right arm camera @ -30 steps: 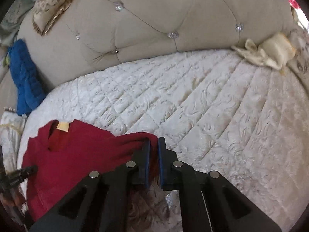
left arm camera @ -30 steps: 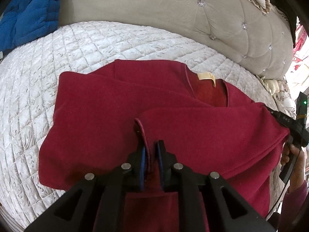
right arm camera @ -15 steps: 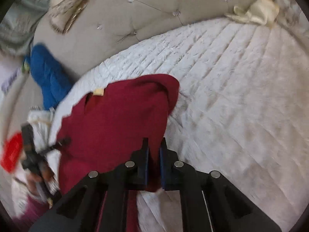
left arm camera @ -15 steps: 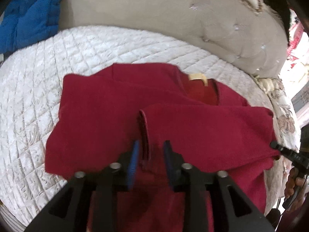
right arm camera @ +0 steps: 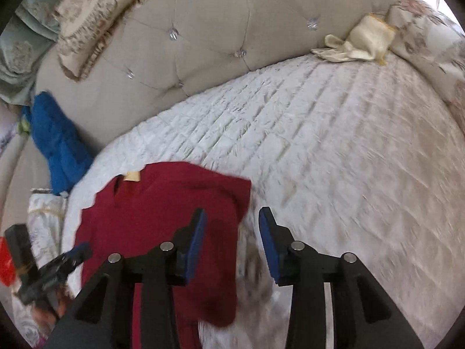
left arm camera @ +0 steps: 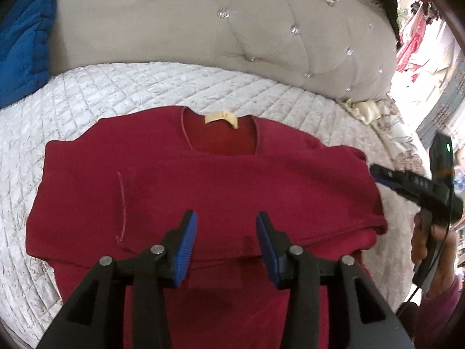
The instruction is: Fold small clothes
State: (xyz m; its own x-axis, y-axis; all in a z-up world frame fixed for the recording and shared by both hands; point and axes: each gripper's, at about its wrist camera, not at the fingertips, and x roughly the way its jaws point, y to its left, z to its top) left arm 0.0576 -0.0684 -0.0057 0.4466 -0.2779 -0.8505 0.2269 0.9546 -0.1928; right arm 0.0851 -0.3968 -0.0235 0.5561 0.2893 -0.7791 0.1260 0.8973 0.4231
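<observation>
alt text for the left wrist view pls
A red top lies on a white quilted bed, sleeves folded in, under the open left gripper. The right gripper shows at its right edge, before a tufted beige headboard.

The left wrist view looks forward along its fingers point(left arm camera: 186, 250) from close above the red garment point(left arm camera: 203, 192), facing the tufted headboard point(left arm camera: 203, 29). The right wrist view sits close above the quilted bed point(right arm camera: 334, 145) at the garment's right edge point(right arm camera: 162, 212), also facing the headboard point(right arm camera: 203, 49). Both views share the garment, bed, headboard and blue bundle point(right arm camera: 58, 145). Each view shows the opposite gripper at its margin.
</observation>
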